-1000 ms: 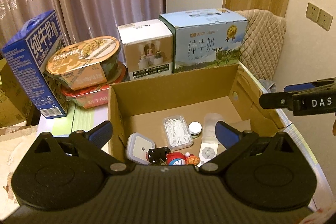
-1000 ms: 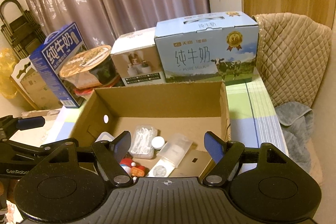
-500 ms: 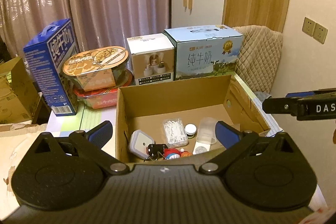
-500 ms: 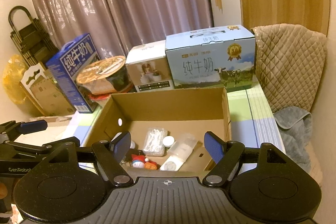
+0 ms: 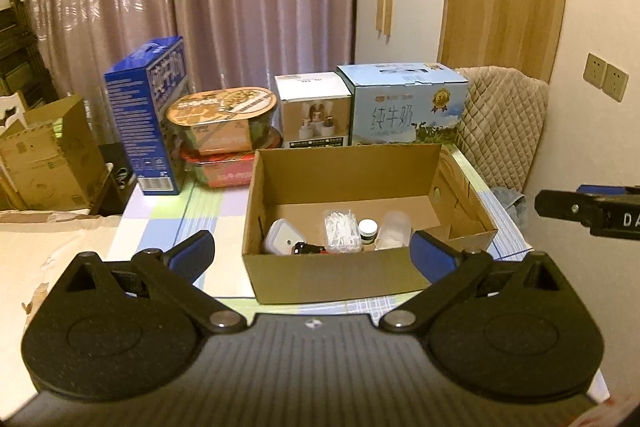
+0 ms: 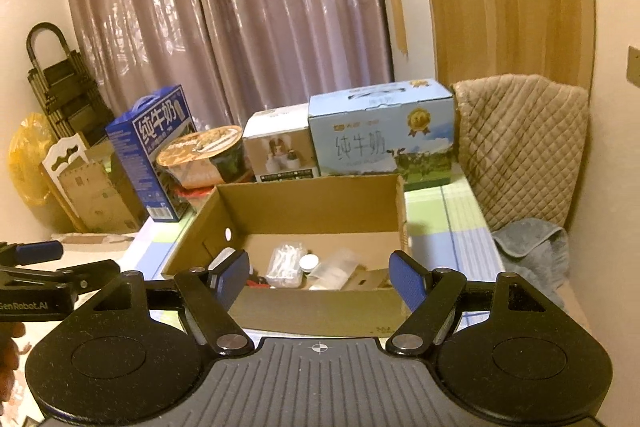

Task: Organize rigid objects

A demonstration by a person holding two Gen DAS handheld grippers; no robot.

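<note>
An open cardboard box [image 5: 340, 279] [image 6: 320, 311] stands on the table. Inside lie a small lidded white container [image 5: 282, 242], a clear box of cotton swabs [image 5: 341, 230] [image 6: 285, 264], a small white-capped jar [image 5: 368, 229] [image 6: 308, 261] and a clear plastic container [image 5: 394, 229] [image 6: 334, 269]. My left gripper [image 5: 312, 253] is open and empty, held back from the box's front wall. My right gripper [image 6: 320, 277] is open and empty, also in front of the box. Each gripper shows at the edge of the other's view.
Behind the box stand a blue milk carton [image 5: 148, 119], stacked instant noodle bowls [image 5: 222, 127], a white appliance box [image 5: 314, 115] and a light-blue milk case [image 5: 404, 107]. A quilted chair [image 5: 500, 131] and grey cloth [image 6: 532, 255] are at the right. Cardboard boxes [image 5: 44, 155] sit at the left.
Both grippers have drawn back and up from over the box. The box's front wall now shows and hides the items near the front. Both stay open and empty.
</note>
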